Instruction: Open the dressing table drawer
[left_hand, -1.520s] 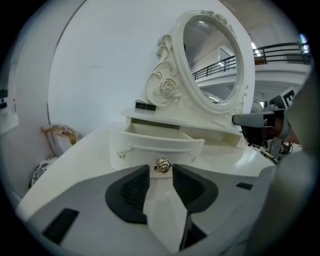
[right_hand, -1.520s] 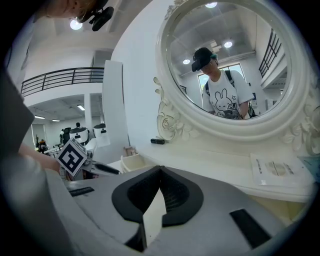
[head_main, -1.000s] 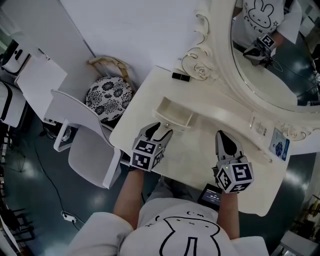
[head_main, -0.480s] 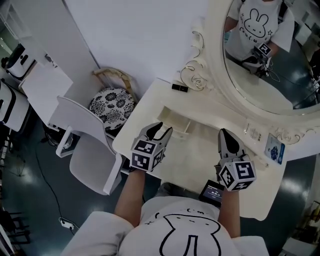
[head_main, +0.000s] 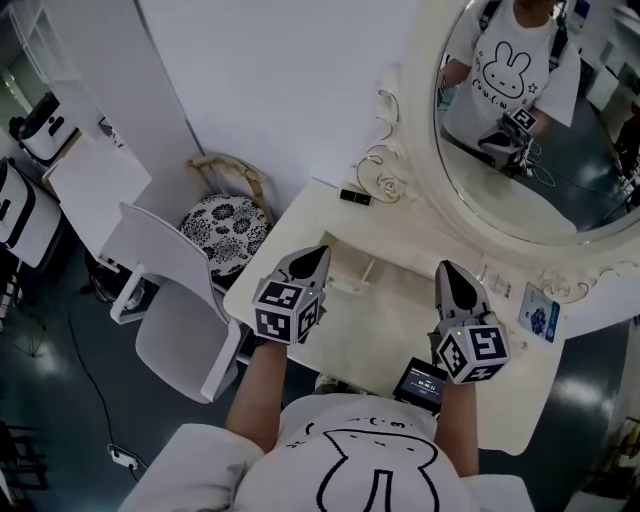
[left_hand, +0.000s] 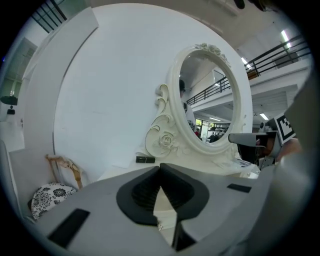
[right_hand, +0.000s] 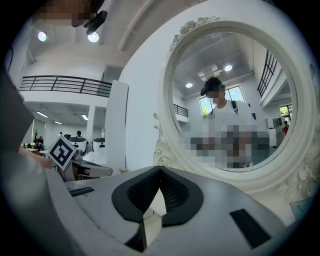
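Surface first: a cream dressing table (head_main: 392, 322) fills the middle of the head view, set against a white wall (head_main: 280, 90). An oval mirror (head_main: 520, 130) in a carved, scrolled frame stands along its back at the upper right. The glass reflects a person in a rabbit-print shirt. The floor (head_main: 60, 400) around the table is dark. At the left are a white chair (head_main: 170, 310) and, behind it, a stool with a black-and-white floral cushion (head_main: 225, 225). A white desk (head_main: 90, 175) sits at the upper left.

The dressing table drawer (head_main: 352, 272) is a small one standing on the surface left of centre, and it is pulled out. The left gripper (head_main: 322, 251) covers its near left part. What I see of its inside is pale, and I cannot tell whether anything lies in it.

A small black stick-shaped item (head_main: 353, 196) lies by the rose carving at the foot of the mirror frame. A blue-and-white card (head_main: 537, 313) rests at the frame's foot on the right. A small screen device (head_main: 421, 382) sits at the surface's near edge, just beside the marker cube of the right gripper (head_main: 447, 268).

The left gripper's fingers (left_hand: 142, 195) have just been closing. They now meet tip to tip with nothing between them. The right gripper's fingers (right_hand: 175, 197) are also pressed together and empty.

Bare surface lies open between the two grippers and out to the right corner. The surface's left edge runs close to the chair.
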